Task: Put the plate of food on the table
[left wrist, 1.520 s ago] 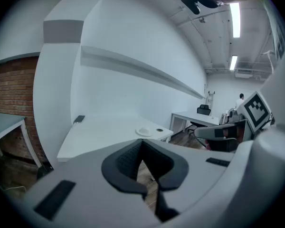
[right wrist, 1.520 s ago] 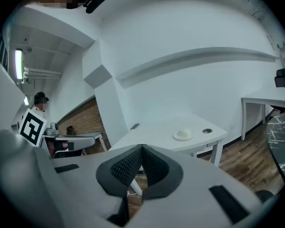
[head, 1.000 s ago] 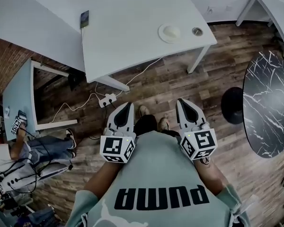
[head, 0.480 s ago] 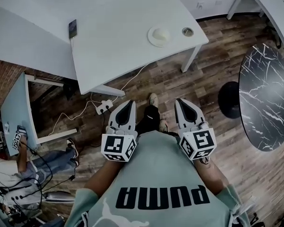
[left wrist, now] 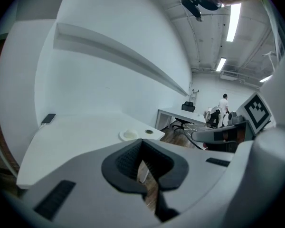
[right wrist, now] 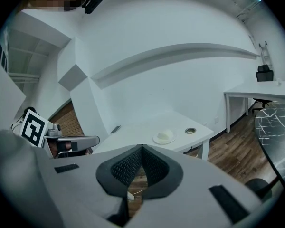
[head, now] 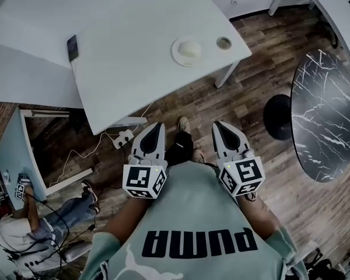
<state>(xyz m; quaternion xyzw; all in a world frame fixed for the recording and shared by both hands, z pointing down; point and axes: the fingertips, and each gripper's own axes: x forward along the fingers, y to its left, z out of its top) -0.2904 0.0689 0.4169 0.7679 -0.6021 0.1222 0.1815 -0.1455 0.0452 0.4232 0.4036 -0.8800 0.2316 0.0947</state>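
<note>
With my left gripper (head: 153, 134) and right gripper (head: 224, 132) both closed and empty, I might nudge the plate (head: 187, 50) off the surface (head: 128, 69).

Floor is dark wood planks (head: 221, 115). Big white desk (head: 134, 69) ahead on white legs, plain white wall (right wrist: 180, 23) behind it. Round black marble-top table (head: 326, 115) at right on a black disc base (head: 278, 117). Second white desk (head: 338, 4) far right. Brick wall (right wrist: 66, 118) section at left. Power strip (head: 123, 137) with cables on the floor by a desk leg. Ceiling strip lights (left wrist: 235, 15) on
</note>
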